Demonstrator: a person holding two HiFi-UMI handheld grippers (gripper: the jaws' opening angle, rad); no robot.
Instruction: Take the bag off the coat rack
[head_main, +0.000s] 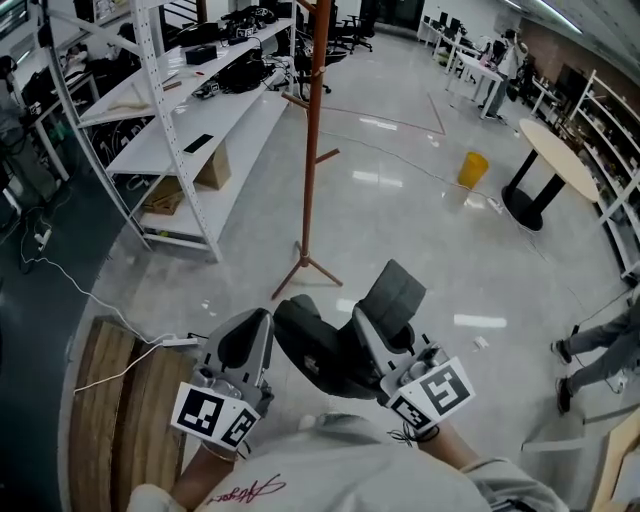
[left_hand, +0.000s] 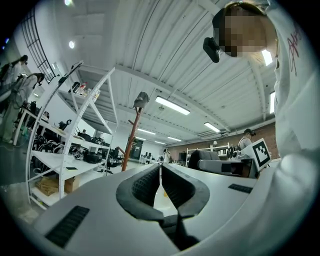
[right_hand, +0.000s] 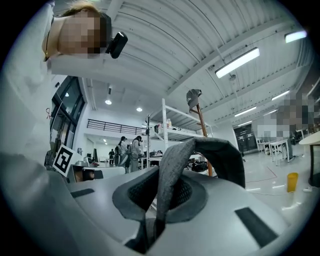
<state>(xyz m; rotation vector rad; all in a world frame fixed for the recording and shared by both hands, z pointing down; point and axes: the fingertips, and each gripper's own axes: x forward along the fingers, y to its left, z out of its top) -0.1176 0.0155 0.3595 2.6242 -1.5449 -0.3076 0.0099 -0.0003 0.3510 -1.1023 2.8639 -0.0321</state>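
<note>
The dark grey bag hangs off the rack, low in front of me between both grippers, its flap sticking up. My right gripper is shut on the bag's grey strap, which runs up between the jaws and loops over to the right. My left gripper sits just left of the bag, its jaws nearly together with nothing between them. The red-brown coat rack stands on the floor beyond the bag. The same coat rack rises ahead in the left gripper view.
White shelving with cables and gear runs along the left, a cardboard box under it. A wooden bench lies at the lower left. A yellow bin and a round table stand at the right, a person's legs nearby.
</note>
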